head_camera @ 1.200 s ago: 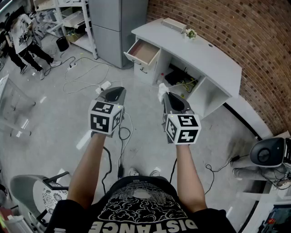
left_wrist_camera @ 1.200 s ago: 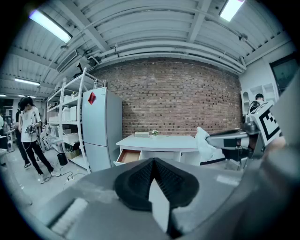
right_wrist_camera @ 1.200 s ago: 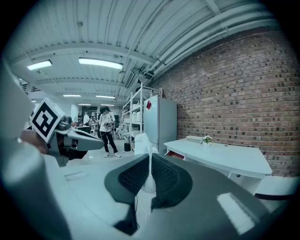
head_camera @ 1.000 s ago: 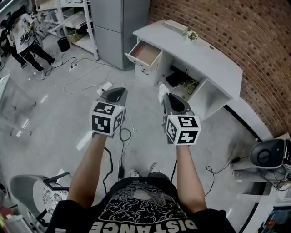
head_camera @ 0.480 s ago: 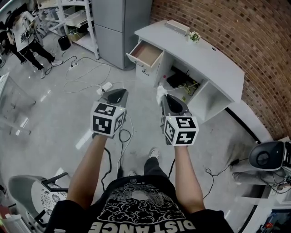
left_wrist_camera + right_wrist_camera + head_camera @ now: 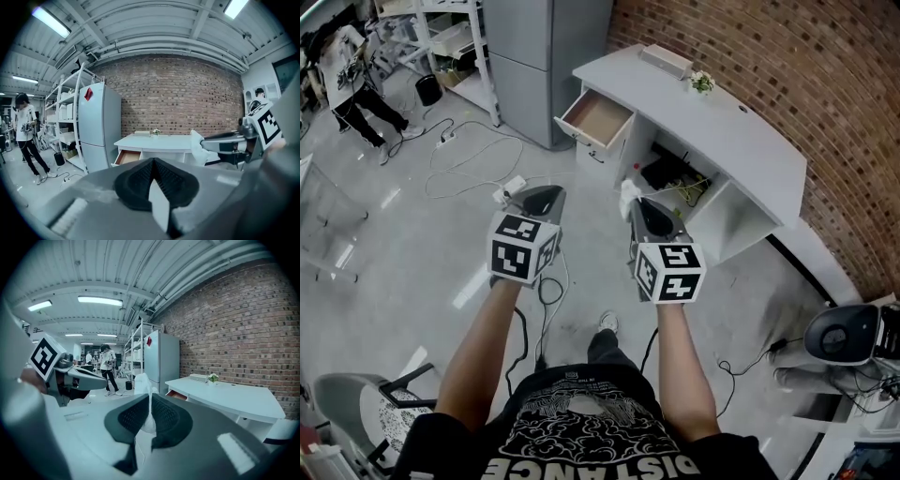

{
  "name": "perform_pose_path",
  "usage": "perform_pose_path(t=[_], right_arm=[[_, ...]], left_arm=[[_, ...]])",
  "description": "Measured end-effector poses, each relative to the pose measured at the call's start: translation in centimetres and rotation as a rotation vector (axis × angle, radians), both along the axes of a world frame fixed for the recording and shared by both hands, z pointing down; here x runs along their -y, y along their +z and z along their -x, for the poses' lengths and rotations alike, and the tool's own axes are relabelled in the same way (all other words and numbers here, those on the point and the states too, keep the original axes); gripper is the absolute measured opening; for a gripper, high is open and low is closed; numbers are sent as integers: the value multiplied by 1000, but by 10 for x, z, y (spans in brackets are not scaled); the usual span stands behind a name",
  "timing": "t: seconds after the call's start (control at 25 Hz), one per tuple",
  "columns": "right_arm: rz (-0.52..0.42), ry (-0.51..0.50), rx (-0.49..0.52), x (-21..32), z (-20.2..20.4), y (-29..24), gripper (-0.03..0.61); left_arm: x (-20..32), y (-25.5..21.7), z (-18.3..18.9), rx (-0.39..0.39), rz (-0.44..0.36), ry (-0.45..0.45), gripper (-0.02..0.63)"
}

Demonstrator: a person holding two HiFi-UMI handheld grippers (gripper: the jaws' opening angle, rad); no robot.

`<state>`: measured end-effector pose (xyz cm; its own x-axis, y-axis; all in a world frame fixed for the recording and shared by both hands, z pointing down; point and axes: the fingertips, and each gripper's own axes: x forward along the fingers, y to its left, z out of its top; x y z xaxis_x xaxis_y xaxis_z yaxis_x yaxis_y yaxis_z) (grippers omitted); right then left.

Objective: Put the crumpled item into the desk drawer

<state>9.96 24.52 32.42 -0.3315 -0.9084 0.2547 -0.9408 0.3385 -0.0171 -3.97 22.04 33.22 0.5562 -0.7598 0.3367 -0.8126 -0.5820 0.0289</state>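
Holding both grippers out side by side, the person [image 6: 591,427] stands on the floor [image 6: 422,244], well short of the table [image 6: 741,131]. The left gripper [image 6: 529,193] has its jaws pressed together on nothing. The right gripper [image 6: 631,201] is clamped on the crumpled item [image 6: 627,191], a white wad that sticks out past the jaw tips toward the far side. Farther off, the drawer [image 6: 596,116] is pulled open at the left end of the table, its mouth facing up. It lies ahead and slightly left of the right gripper, which looks the nearer of the two, so the carry likely runs forward and a little leftward until the wad hangs over the opening.
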Motion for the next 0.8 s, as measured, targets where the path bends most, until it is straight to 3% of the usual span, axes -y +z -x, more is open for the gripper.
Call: perform_pose_path(t=[0.8], right_arm=[[16, -80, 24, 135, -75, 8, 18]], left_arm=[[127, 6, -80, 29, 18, -64, 0]])
